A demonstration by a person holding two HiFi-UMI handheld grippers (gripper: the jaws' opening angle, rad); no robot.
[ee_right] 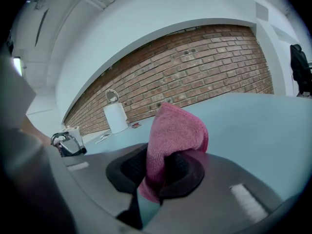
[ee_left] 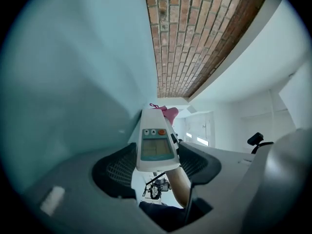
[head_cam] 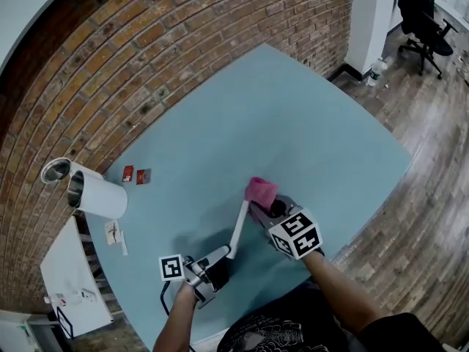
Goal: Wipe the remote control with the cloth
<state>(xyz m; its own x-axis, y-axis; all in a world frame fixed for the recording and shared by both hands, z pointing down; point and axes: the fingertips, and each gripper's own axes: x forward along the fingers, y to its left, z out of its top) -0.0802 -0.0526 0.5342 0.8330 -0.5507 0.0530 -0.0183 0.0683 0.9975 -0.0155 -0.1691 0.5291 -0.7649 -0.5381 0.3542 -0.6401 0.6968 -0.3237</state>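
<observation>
Left gripper (ee_left: 157,165): jaws spread wide and pinching the near end of a slim white plastic remote control (ee_left: 156,143), one pad on each long edge. Grey screen, two small arrow keys and an orange button facing the left gripper view. Far end of the remote control pointing away from the jaws, toward the right gripper.

Right gripper (ee_right: 161,172): jaws pressed onto a bunched pink fuzzy cloth (ee_right: 175,135). Bulk of the cloth standing up past the pads in a rounded lump, with a short tail hanging below them.

From the head view: remote control seen edge-on as a thin white bar, running from the left gripper at bottom centre up and right to the cloth. Cloth right at the far tip of the remote control; probably touching, but too small there to confirm. Both grippers low in the frame over the near part of a large pale blue table (head_cam: 293,123), marker cubes up, a forearm behind each.

Further out on the table, well apart from the grippers:
- white paper towel roll on a metal holder (head_cam: 95,193), near the left edge
- two small red packets (head_cam: 135,174) just beside it
- white card (head_cam: 115,233) nearer the corner

Red brick wall (head_cam: 183,35) along the far side of the table. Wooden plank floor (head_cam: 432,145) at right, with a black office chair (head_cam: 425,13) at top right.
</observation>
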